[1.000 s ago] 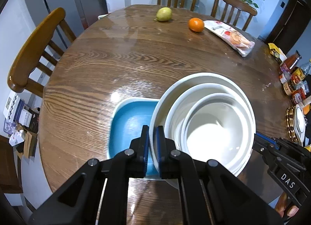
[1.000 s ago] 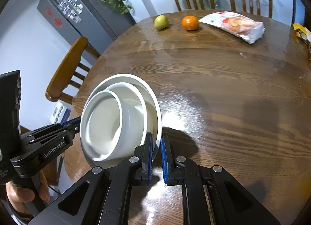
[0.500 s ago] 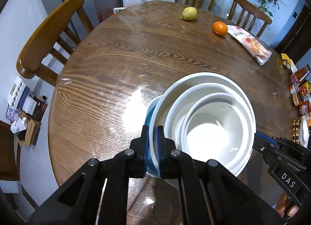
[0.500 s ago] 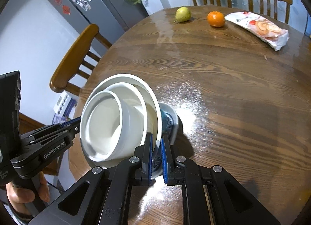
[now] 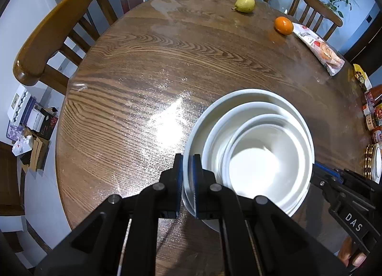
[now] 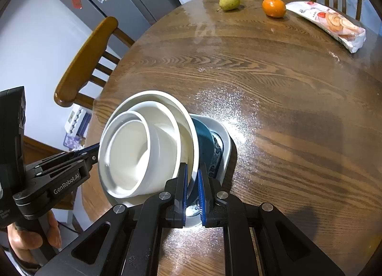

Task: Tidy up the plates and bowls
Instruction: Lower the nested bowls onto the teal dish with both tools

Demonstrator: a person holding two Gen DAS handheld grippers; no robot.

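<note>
The white stack (image 5: 253, 154) is clamped at opposite rims by the left gripper (image 5: 188, 180) and right gripper (image 6: 193, 185); the blue dish (image 6: 205, 142), exposed earlier, is now covered.

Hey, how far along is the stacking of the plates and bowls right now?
Done: two white bowls already sit nested in a white plate. In hand: the left claw and right claw grip that plate's opposite rims, holding it over a blue dish. Left: lower it on and let go.
</note>
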